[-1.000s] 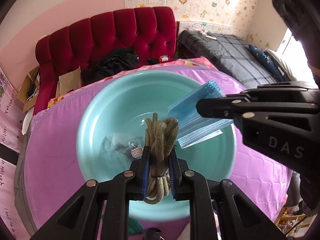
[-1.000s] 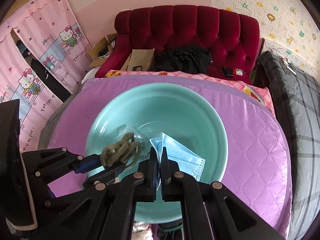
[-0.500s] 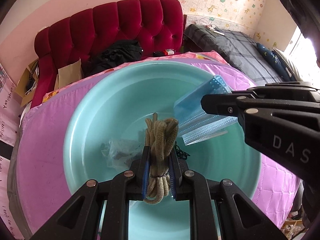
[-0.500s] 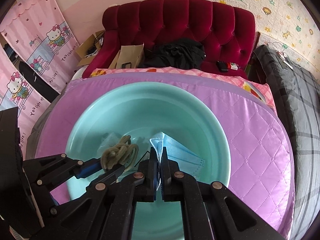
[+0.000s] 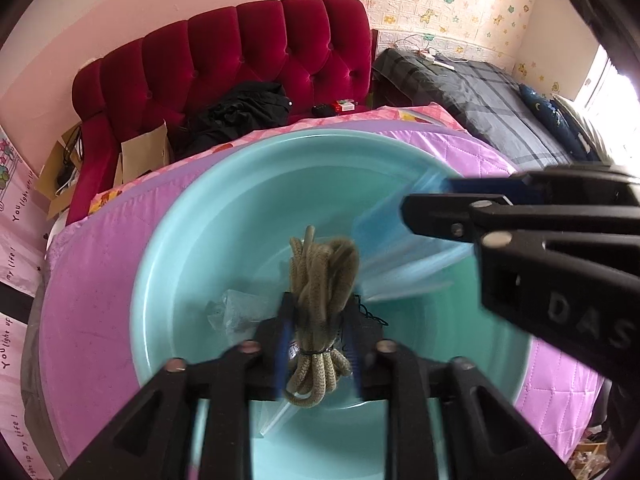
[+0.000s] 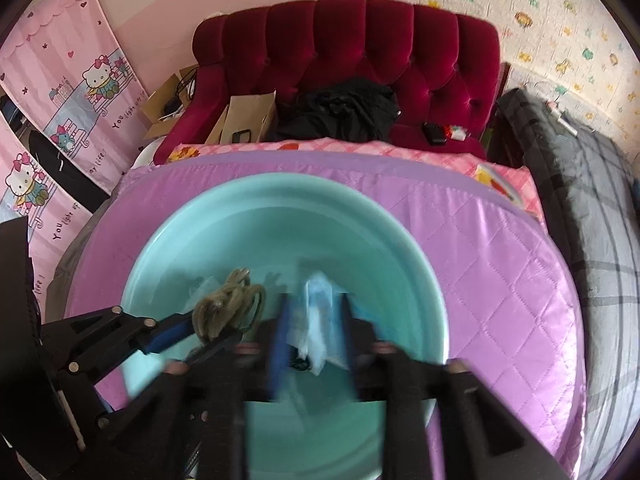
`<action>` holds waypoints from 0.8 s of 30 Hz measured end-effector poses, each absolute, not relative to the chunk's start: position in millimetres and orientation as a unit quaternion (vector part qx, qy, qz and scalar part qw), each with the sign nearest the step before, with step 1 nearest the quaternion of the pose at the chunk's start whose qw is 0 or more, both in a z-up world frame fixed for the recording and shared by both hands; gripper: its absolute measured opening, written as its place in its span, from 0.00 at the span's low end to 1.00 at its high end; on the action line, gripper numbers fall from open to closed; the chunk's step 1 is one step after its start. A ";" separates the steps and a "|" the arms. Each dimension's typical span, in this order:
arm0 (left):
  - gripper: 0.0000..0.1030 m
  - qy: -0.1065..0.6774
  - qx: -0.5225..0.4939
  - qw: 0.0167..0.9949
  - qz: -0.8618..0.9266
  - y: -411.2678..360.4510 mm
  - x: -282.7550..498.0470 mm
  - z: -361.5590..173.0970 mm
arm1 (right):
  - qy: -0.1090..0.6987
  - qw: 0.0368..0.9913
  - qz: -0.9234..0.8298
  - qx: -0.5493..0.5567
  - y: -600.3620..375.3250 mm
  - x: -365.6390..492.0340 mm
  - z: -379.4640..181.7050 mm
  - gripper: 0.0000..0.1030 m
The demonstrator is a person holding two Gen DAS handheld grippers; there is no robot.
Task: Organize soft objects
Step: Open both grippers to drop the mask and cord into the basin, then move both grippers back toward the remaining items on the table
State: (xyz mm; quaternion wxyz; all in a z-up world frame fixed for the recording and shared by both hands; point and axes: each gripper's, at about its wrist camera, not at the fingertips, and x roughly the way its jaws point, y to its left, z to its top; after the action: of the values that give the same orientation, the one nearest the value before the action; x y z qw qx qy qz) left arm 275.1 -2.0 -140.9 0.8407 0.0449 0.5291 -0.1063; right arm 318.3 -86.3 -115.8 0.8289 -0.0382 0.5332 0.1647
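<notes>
At the left, above the teal basin, the left gripper, pointing steeply down into it. Jaws just now opening and spread apart. Between them the olive rope bundle, which, as far as the blur allows a judgement, is no longer pinched. Long axis of the bundle along the fingers: loops sticking out past the tips, tied end further back between the pads. Just under and a little to the left of it, on the basin floor, a clear plastic bag.

Further right, just beside, the right gripper, also tilted down into the basin. Jaws likewise just now opening, well spread. Between them the blue face mask, hanging loose and pressed by neither pad. Mask folded, with its longer side roughly along the fingers; below it the bare basin floor.

Deciding relation for the coming move: each thing directly below its own jaws and well inside the rim. Probably the release step, so likely enough to let both fall and then lift both tools away. Small risk of the rope catching on a pad, being nearly as wide as the gap.

At the far right, under the basin, the purple quilt.
</notes>
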 end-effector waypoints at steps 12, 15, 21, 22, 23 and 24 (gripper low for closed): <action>1.00 0.513 0.045 0.855 -0.055 16.1 253.8 -128.4 | 0.501 0.852 0.137 -0.060 -93.6 296.9 -95.5 1.00; 1.00 0.512 0.046 0.856 -0.053 18.0 243.7 -123.7 | 0.497 0.854 0.136 -0.066 -94.4 288.5 -90.9 1.00; 1.00 0.502 0.043 0.862 -0.048 20.3 224.4 -109.5 | 0.494 0.857 0.134 -0.064 -98.4 270.5 -80.5 1.00; 1.00 0.501 0.042 0.863 -0.047 20.3 221.0 -106.7 | 0.492 0.858 0.134 -0.067 -98.6 266.9 -78.3 1.00; 1.00 0.500 0.041 0.864 -0.046 21.3 218.7 -104.6 | 0.491 0.858 0.133 -0.068 -99.0 263.2 -76.1 1.00; 1.00 0.499 0.039 0.865 -0.044 22.4 214.4 -101.2 | 0.489 0.859 0.134 -0.068 -100.0 259.6 -73.9 1.00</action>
State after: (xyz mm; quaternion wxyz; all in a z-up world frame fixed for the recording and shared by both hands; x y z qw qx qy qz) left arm 214.4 22.4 -101.2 0.8647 0.0393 0.4989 -0.0440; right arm 259.6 -100.0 -73.9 0.8590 -0.0683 0.4894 0.1338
